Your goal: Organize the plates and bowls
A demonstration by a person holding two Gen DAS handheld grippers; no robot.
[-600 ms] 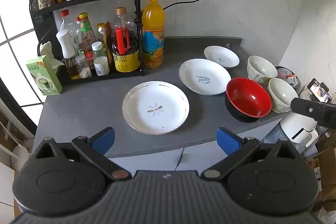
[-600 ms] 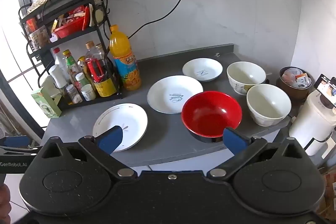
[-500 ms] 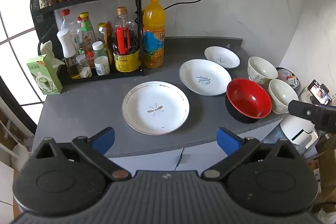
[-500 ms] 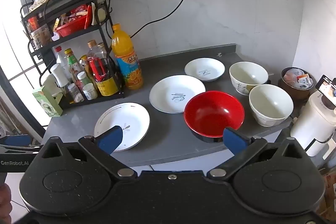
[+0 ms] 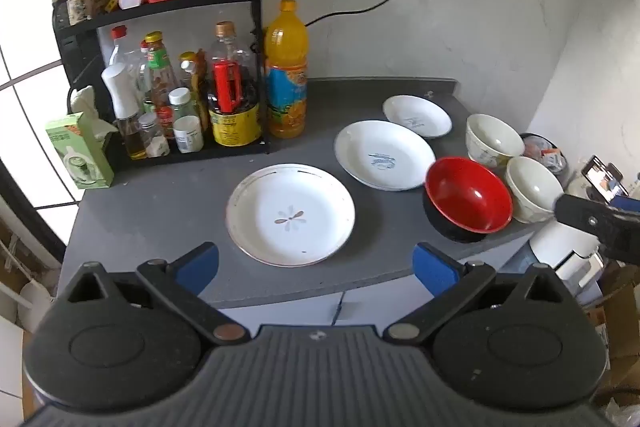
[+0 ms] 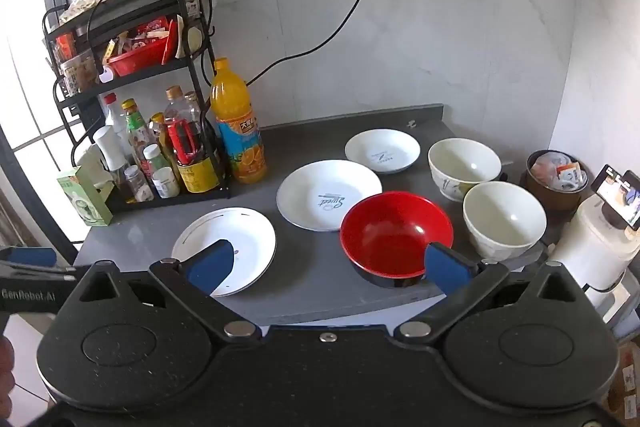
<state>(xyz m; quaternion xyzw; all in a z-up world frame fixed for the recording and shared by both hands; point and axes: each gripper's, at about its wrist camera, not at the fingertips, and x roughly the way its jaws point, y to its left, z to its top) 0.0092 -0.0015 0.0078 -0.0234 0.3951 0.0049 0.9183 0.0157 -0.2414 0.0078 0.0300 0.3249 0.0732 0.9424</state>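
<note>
Plates [image 5: 291,213] and bowls [image 6: 396,233] spread unstacked along surface [image 5: 160,203] front edge. Both grippers [image 5: 315,263] [image 6: 327,265] short of surface, fingers apart, empty. Advise: grip rims squarely, nest by size.

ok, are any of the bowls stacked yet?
No: the red bowl and both white bowls each sit on their own on the counter, none nested in another.

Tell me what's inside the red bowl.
The red bowl holds nothing: its glossy red inside shows down to the bottom, with only a light glint. In the right wrist view a blue pad of the right gripper covers a bit of its near rim.
</note>
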